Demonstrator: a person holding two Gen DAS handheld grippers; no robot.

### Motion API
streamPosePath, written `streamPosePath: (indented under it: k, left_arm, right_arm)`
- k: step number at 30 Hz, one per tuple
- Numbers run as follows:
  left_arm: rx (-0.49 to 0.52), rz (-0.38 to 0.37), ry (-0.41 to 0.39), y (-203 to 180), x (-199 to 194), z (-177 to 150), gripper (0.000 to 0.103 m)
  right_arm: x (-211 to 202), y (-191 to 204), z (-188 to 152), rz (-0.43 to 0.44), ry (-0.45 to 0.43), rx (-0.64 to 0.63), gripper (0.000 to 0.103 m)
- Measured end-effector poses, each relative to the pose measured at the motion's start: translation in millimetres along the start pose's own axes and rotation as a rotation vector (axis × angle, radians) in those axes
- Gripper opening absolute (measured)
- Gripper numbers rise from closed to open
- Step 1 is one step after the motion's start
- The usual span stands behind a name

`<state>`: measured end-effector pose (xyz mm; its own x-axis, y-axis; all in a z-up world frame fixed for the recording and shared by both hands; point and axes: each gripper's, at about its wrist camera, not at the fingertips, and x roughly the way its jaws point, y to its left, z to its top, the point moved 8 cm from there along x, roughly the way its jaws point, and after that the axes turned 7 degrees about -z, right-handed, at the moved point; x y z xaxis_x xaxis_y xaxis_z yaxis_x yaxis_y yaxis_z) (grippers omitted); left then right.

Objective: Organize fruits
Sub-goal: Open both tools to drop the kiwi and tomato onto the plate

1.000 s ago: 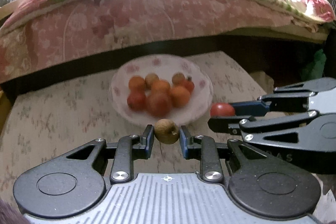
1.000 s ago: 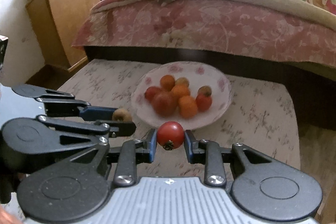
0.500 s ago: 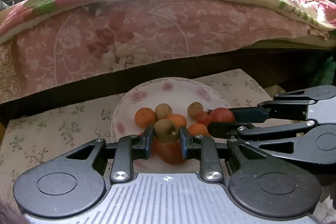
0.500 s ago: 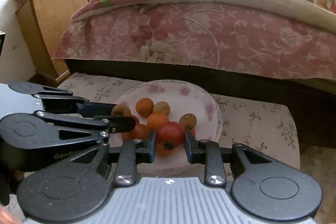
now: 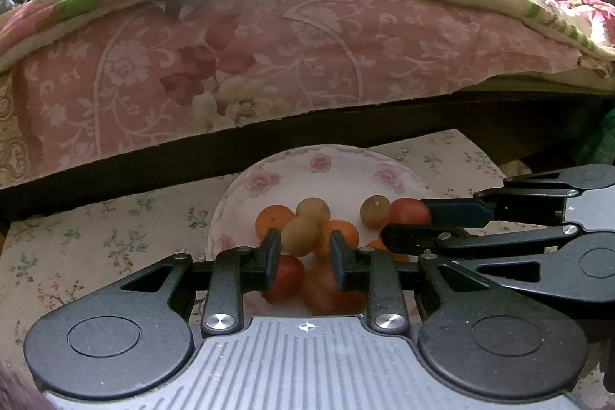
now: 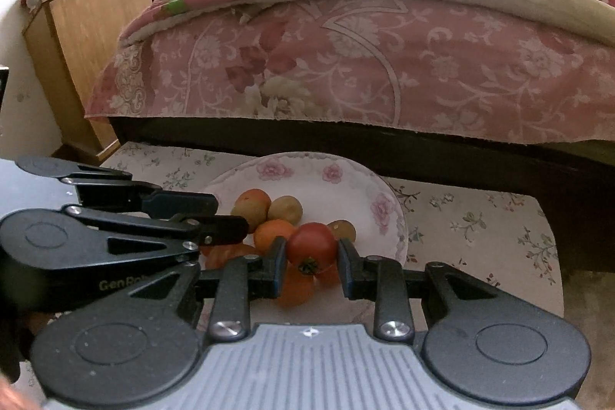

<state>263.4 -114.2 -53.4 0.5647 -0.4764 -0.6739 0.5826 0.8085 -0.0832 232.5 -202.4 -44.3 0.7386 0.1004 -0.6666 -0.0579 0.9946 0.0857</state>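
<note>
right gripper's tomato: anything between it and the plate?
Yes, fruit already there. The right gripper holds the tomato over the plate, with an orange directly below. Bare plate shows further right. The left gripper crowds the left.

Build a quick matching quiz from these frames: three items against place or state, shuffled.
Items:
1. right tongs
2. floral plate
3. wooden cabinet

Place or state:
A. left of the bed in the right wrist view
B. shut on a red tomato
C. on the flowered tablecloth, carrying fruit

Pairs: 1-B, 2-C, 3-A
</note>
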Motion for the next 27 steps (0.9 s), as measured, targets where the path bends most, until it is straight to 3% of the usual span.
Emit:
streamPosePath:
  k: [27]
  left_arm:
    - [-0.018, 0.02, -0.018, 2.5, -22.8, -6.5, 0.053]
  right_arm:
    - [-26.9, -23.6, 11.0, -0.056, -0.054, 0.063, 0.031]
